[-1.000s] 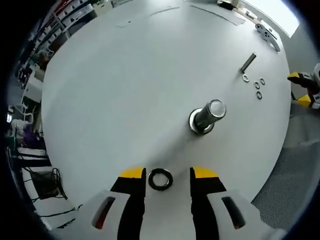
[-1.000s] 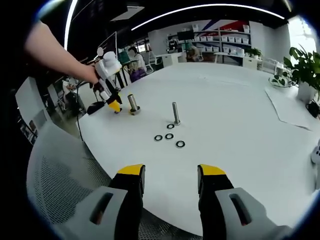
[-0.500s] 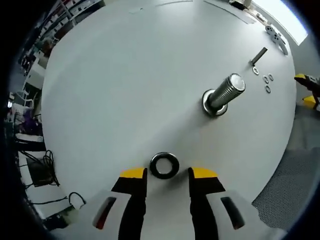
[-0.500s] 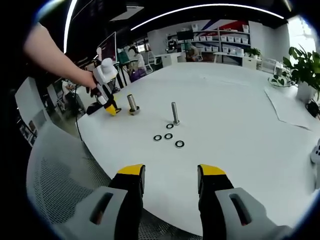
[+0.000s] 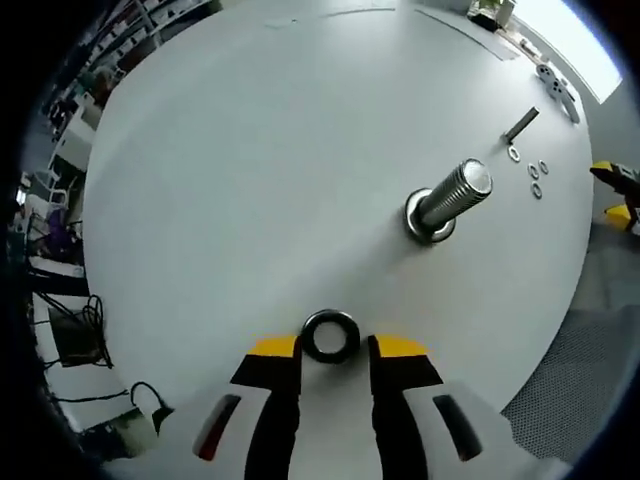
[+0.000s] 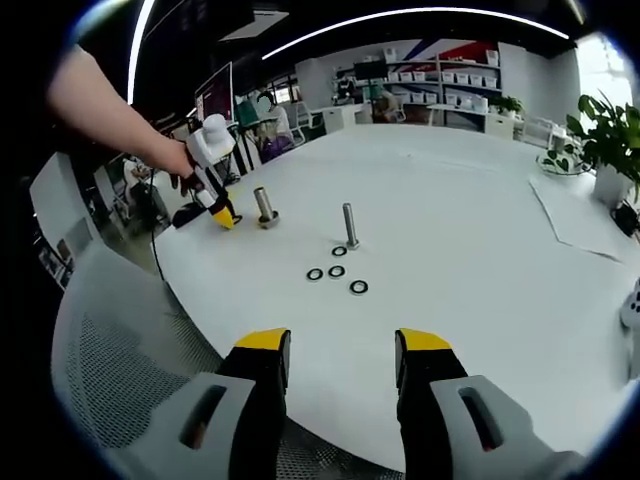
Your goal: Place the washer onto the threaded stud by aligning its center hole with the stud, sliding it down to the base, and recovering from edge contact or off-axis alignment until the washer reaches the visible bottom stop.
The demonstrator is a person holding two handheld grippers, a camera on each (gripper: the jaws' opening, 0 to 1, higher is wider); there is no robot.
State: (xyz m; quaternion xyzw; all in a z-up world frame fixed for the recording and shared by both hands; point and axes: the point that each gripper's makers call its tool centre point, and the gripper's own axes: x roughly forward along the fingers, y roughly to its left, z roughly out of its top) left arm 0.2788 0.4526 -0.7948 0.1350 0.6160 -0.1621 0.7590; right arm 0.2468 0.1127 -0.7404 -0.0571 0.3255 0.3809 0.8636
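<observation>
L tongs [image 5: 334,350] w/ yellow tips sit low over the round white tabletop [image 5: 260,150], narrowed round the dark flat metal washer [image 5: 331,335] lying flat betw. the tips; can't tell if they touch it. Thick threaded silver stud [image 5: 447,198] stands upright on its wide base, well apart from washer. R tongs [image 6: 342,350] spread wide, holding nothing, near tabletop edge; thin metal rod [image 6: 350,226] and four small rings [image 6: 338,272] beyond.
</observation>
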